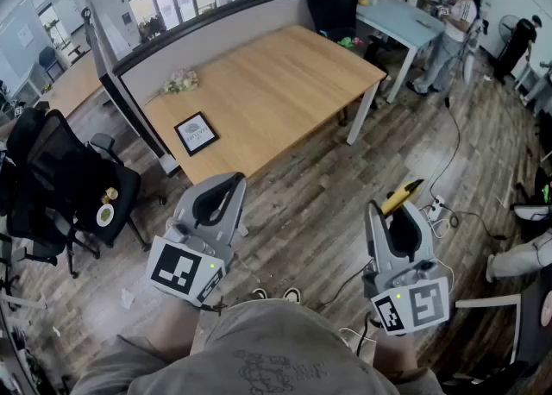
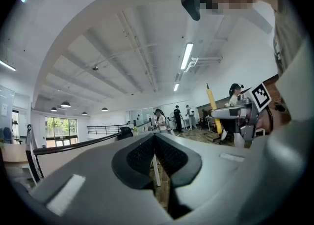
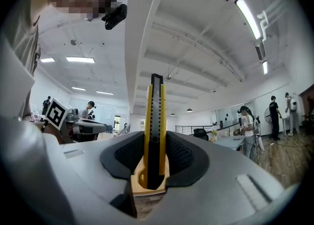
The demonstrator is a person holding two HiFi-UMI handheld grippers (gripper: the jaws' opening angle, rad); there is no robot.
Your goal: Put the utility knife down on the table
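Utility knife (image 3: 156,121), yellow with a black slider, grasped upright between the clenched pads of the right gripper (image 1: 398,212); it is held over the plank floor (image 1: 302,203), well apart from the near edge of the wooden table (image 1: 285,83). Left gripper (image 2: 155,138): jaws pressed together at the tips, nothing between them; in the head view they show just beside the table's nearest corner. Most of the tabletop is bare. A framed picture (image 1: 196,134) lies close to that nearest corner, and a small bunch of flowers (image 1: 179,83) at the far left edge against the partition (image 1: 207,31). A black office chair (image 1: 60,178) stands left of the table; a power strip (image 1: 435,209) with trailing cable lies on the floor at right. The print in the frame is too small to read, and the knife's blade end cannot be made out.
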